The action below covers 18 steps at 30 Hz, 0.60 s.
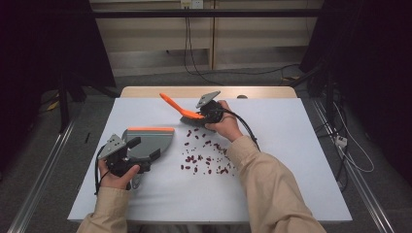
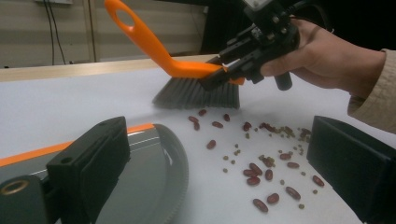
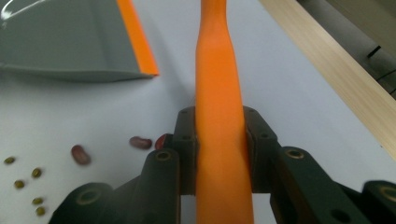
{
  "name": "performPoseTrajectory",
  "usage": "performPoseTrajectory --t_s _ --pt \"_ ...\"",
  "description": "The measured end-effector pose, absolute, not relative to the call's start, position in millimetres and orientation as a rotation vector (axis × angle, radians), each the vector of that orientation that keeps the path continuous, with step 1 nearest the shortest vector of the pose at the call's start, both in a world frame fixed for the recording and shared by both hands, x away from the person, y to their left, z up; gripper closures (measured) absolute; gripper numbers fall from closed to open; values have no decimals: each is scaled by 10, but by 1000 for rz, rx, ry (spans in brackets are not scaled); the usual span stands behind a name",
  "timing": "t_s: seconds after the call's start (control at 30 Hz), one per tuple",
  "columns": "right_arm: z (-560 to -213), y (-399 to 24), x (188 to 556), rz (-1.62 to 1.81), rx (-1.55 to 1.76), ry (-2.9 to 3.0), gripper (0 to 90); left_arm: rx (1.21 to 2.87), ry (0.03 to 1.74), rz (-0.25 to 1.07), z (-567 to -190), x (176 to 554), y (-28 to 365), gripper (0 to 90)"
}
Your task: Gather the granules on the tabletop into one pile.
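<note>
Right gripper [image 1: 206,114], fingers clenched on the orange-handled, grey-bristled hand brush [image 1: 182,109], is sweeping toward scattered red beans [image 1: 206,158]. Left gripper [image 1: 141,148], fingers apparently grasping the grey plastic dustpan [image 1: 153,138], is waiting. The beans are lying uncollected on the white worktop [image 1: 291,160].

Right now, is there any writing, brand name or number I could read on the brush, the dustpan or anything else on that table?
None: no readable text in any view.
Brush: plain orange handle, no label.
Dustpan: grey with an orange edge, no marking.
Right gripper, its fingers clamped on the brush handle: bare black parts, no print.
Wall sockets far behind the table: too small to tell.
</note>
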State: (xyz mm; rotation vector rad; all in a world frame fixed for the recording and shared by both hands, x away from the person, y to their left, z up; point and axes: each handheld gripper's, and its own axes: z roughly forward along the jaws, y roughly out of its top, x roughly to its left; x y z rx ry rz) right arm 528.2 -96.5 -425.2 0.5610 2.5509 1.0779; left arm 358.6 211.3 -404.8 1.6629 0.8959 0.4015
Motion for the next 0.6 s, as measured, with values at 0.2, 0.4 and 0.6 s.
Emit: performPoseTrajectory --t_s 0.2,0.4,0.6 --pt "-4237 -988 5127 1054 434 2628 712 1667 895 411 -4041 3580 2130 56" --pt "-4238 -1091 4960 1059 361 2664 708 1668 895 417 -4037 3576 2139 56" --pt "-4215 -1161 4788 1049 285 2707 706 1673 902 422 -4046 3573 2139 55"
